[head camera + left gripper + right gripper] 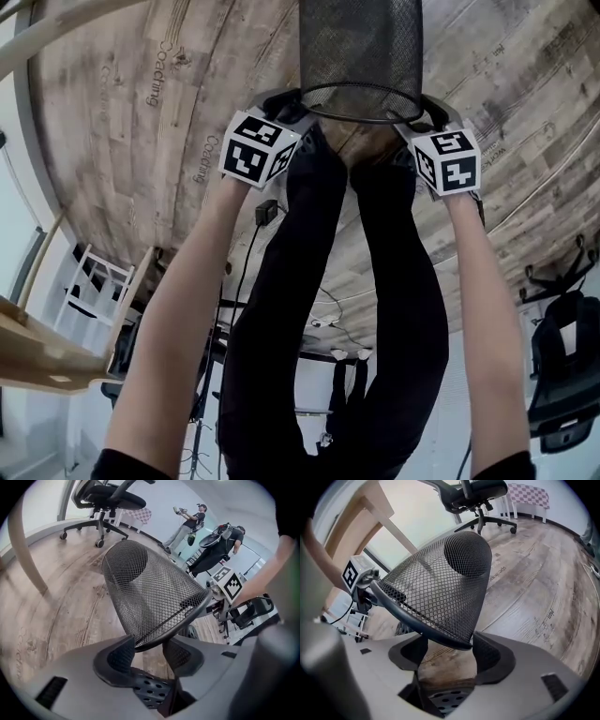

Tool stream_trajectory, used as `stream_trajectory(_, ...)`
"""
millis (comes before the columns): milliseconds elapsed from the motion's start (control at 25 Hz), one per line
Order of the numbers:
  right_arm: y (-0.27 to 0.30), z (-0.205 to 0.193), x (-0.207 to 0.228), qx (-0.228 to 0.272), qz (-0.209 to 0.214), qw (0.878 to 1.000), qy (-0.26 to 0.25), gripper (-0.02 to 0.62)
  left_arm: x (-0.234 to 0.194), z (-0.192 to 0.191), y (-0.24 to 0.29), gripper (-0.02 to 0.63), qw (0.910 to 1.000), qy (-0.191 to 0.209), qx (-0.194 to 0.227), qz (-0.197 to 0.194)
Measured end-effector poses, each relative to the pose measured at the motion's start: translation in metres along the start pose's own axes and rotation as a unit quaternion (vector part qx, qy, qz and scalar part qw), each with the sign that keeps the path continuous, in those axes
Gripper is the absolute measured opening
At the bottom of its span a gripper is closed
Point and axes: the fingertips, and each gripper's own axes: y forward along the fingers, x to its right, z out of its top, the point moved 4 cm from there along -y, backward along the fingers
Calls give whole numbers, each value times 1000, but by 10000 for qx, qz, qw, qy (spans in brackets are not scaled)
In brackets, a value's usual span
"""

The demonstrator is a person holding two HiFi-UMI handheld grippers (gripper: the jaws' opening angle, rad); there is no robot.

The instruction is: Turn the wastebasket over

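Down at the far end of both forearms (183,309), the black wire-mesh wastebasket (361,42) is tipped with its open mouth toward the person and its closed base (466,555) pointing away, over the wood-plank floor (112,112); whether it touches that floor I cannot tell. The left gripper (150,646) meets the rim (356,120) on one side and the right gripper (450,644) meets it on the opposite side. In the left gripper view the jaws stand apart: the rim wire crosses the gap at their tips, lying against the tip of one pad and over the other, with bare floor showing through the gap beneath it, so the pads are not clamped on it. The right gripper view shows much the same with a wider gap: jaws released, the lowest part of the rim sitting between the tips and touching the right-hand pad. Each gripper view catches the other gripper at the far side of the ring. Black trousers (328,309) fill the middle of the head view, nearer than the basket. A black office chair (110,501) stands beyond it, and two people (187,522) stand well off in the background.
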Motion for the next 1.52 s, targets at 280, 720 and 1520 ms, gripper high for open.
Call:
stream_trajectory(280,-36,-9,-7,-196,-36,9983,541,342,13,5,-5,196,9989,188,-419,50)
stream_trajectory(720,-97,51,-8,694,-223,9800,1851,416,60,41,-8,186,9883,1151,-907,-421)
stream_trajectory(1520,-55,52,-9,346,-178,9833,1777,456,-6,256,11,420,9661,2477,-485,-542)
